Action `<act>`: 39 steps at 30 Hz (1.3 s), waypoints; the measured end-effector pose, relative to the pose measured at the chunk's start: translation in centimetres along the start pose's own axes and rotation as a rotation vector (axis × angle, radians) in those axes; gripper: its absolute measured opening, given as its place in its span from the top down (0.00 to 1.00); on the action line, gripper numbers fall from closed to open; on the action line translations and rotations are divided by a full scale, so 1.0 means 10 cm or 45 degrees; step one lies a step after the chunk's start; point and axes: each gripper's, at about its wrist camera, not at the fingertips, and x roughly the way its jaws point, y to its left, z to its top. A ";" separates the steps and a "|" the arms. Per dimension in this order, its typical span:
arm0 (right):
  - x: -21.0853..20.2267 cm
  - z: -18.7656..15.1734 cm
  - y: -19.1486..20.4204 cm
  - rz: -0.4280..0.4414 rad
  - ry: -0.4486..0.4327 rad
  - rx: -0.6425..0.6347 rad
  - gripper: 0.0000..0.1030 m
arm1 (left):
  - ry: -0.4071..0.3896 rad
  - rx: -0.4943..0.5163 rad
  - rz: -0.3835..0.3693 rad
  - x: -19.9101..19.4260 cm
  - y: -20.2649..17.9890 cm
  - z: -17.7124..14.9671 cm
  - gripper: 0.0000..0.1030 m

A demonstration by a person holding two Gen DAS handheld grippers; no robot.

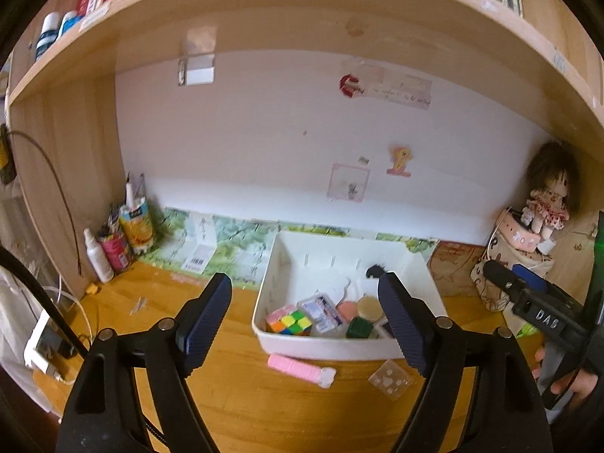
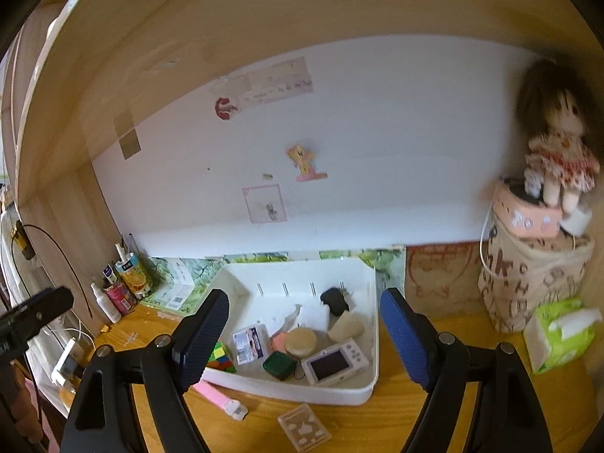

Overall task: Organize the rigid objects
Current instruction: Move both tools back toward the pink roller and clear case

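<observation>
A: So, how far along is the tidying?

B: Mostly done, I'd judge. The white tray (image 2: 372, 339) on the bench (image 1: 226, 396) already holds a cube (image 1: 288, 321), a clear box (image 2: 251, 341), a green case (image 2: 278, 365), a round wooden lid (image 2: 301, 342), a small handheld console (image 2: 337, 361), a black piece (image 2: 334, 301) and a few more.

A: What's left out?

B: Two things, both on the bench just in front of the tray's near wall: a pink stick (image 1: 300, 369) and a clear flat case (image 2: 304, 429).

A: And the grippers?

B: Left gripper (image 1: 307, 324) is spread wide with nothing between its fingers. Right gripper (image 2: 304, 339) is spread wide too, and empty.

A: Room to work?

B: Fair. The bench in front of the tray is bare apart from those two. The stick lies very close to the tray wall, so a finger coming in from behind has little gap. Cups and a bottle (image 1: 99, 256) crowd the left corner, a bag (image 2: 528, 275) and tissues (image 2: 562, 334) the right, and a shelf (image 1: 302, 7) hangs low overhead.
</observation>
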 end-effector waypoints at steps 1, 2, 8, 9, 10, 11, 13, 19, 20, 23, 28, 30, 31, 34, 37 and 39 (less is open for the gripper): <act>0.01 -0.03 -0.02 0.000 0.016 0.019 0.19 | 0.015 -0.011 0.001 0.01 0.02 -0.04 0.20; 0.03 -0.06 -0.04 0.001 0.034 0.036 0.19 | 0.027 -0.022 0.001 0.02 0.04 -0.07 0.20; 0.16 -0.32 -0.13 -0.048 0.162 0.097 0.19 | 0.126 -0.071 -0.007 0.17 0.16 -0.27 0.20; 0.18 -0.37 -0.15 -0.058 0.191 0.108 0.19 | 0.146 -0.077 -0.010 0.20 0.17 -0.30 0.20; 0.21 -0.42 -0.17 -0.066 0.213 0.124 0.19 | 0.160 -0.080 -0.017 0.23 0.18 -0.32 0.20; 0.22 -0.46 -0.18 -0.072 0.231 0.140 0.19 | 0.180 -0.084 -0.026 0.26 0.19 -0.34 0.20; 0.26 -0.55 -0.21 -0.087 0.267 0.182 0.19 | 0.219 -0.081 -0.039 0.32 0.21 -0.38 0.20; 0.38 -0.76 -0.27 -0.128 0.361 0.327 0.19 | 0.352 -0.061 -0.073 0.56 0.26 -0.47 0.20; 0.40 -0.80 -0.28 -0.135 0.376 0.346 0.19 | 0.377 -0.058 -0.081 0.61 0.27 -0.49 0.20; 0.49 -0.94 -0.28 -0.168 0.435 0.414 0.19 | 0.452 -0.035 -0.102 0.72 0.30 -0.56 0.20; 0.61 -1.17 -0.26 -0.218 0.528 0.524 0.19 | 0.628 0.005 -0.151 0.94 0.35 -0.78 0.20; 0.66 -1.26 -0.22 -0.232 0.564 0.564 0.19 | 0.686 0.014 -0.164 1.02 0.37 -0.85 0.20; 0.68 -1.30 -0.21 -0.237 0.576 0.576 0.19 | 0.716 0.022 -0.174 1.05 0.38 -0.89 0.20; 0.74 -1.41 -0.13 -0.261 0.616 0.595 0.19 | 0.787 0.050 -0.191 1.18 0.41 -0.95 0.20; 0.79 -1.52 -0.04 -0.295 0.655 0.593 0.19 | 0.829 0.066 -0.211 1.29 0.45 -1.01 0.17; 0.83 -1.60 0.01 -0.316 0.691 0.592 0.19 | 0.862 0.071 -0.224 1.38 0.48 -1.06 0.17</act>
